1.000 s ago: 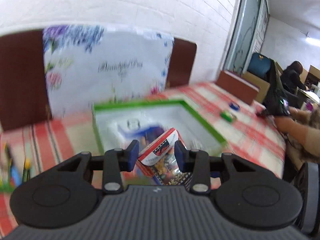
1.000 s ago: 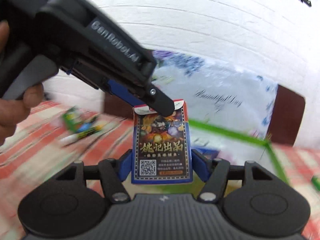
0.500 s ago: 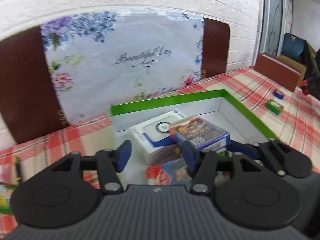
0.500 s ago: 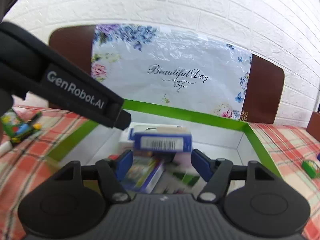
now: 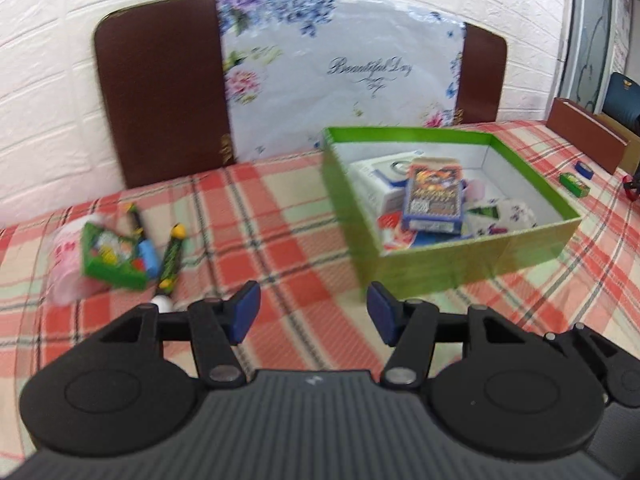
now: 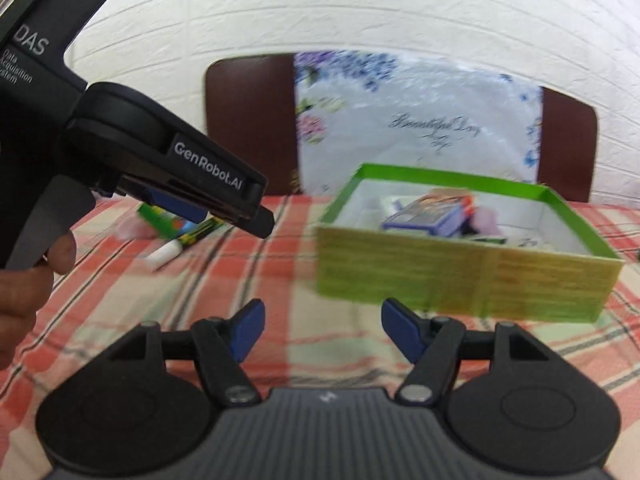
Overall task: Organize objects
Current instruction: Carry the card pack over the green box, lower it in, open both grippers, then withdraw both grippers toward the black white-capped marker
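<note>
Left wrist view: the left claw (image 5: 313, 312) hangs over the counter (image 5: 280, 240) with its red, white and green plaid cloth, blue pads spread apart and nothing between them, having just been opening. The right claw (image 6: 322, 330) is the same story, pads apart, nothing in the gap, only checked cloth under it.

The blue rectangular card pack with cartoon artwork (image 5: 434, 197) is lying inside the shallow green cardboard box with the white interior (image 5: 460, 264), resting on top of a white carton (image 5: 380, 184) and some other packets, tilted a bit. There's also a red and white packet (image 5: 394, 232) under it near the front wall. From the right wrist view the box's front wall (image 6: 460, 280) blocks most of what's inside, you only see the top of the pack (image 6: 424, 216).

Off to the left on the cloth, well apart from the box: a small green printed packet (image 5: 110, 258), a green and black pen with a yellow cap (image 5: 171, 256) just beside it, and something pinkish underneath, maybe a tissue pack, too blurry to say. In the right wrist view the left claw's black body (image 6: 168, 168) sits in front of that pile and covers part of it, with a person's hand (image 6: 28, 280) on its trigger.

Behind everything a brown board with a floral "Beautiful Day" sheet (image 5: 340, 80) leans on the white brick wall (image 5: 60, 100). Far right on the cloth, a little green box (image 5: 574, 184).
</note>
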`<move>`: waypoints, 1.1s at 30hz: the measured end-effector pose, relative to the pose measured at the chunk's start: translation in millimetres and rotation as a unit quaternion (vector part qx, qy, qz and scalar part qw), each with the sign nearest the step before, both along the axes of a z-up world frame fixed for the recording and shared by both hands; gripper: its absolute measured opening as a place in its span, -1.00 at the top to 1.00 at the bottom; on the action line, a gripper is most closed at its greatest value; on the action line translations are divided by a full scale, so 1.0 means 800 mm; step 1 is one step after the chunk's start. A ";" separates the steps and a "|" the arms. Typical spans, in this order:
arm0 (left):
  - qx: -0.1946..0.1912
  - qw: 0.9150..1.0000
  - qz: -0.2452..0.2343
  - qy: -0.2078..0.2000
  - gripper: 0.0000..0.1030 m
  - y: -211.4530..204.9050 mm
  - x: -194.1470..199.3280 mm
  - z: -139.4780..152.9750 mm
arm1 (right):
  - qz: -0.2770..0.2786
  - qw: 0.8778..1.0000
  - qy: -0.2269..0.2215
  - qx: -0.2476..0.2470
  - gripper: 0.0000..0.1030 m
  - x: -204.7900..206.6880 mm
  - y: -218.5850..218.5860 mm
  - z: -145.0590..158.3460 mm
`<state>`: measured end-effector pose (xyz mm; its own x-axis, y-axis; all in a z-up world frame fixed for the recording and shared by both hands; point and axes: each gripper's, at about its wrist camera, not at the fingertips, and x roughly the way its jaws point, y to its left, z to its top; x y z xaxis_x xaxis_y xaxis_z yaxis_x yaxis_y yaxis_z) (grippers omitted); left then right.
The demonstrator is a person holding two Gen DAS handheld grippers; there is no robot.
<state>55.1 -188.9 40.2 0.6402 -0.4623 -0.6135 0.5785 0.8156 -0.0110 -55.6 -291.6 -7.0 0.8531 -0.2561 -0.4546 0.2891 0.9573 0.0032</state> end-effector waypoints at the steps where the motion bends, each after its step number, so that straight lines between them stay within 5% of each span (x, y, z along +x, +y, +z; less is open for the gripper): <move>1: 0.003 1.000 0.006 0.002 -0.19 0.010 0.000 -0.003 | 0.009 1.000 0.005 0.004 -0.28 0.003 0.007 -0.001; 16: 0.024 0.995 0.081 0.044 -0.19 0.124 -0.003 -0.061 | 0.028 0.994 0.072 0.071 -0.26 0.027 0.058 -0.026; 33: 0.024 0.993 0.112 0.027 -0.30 0.169 -0.006 -0.078 | 0.029 0.996 0.075 0.049 -0.30 0.029 0.077 -0.030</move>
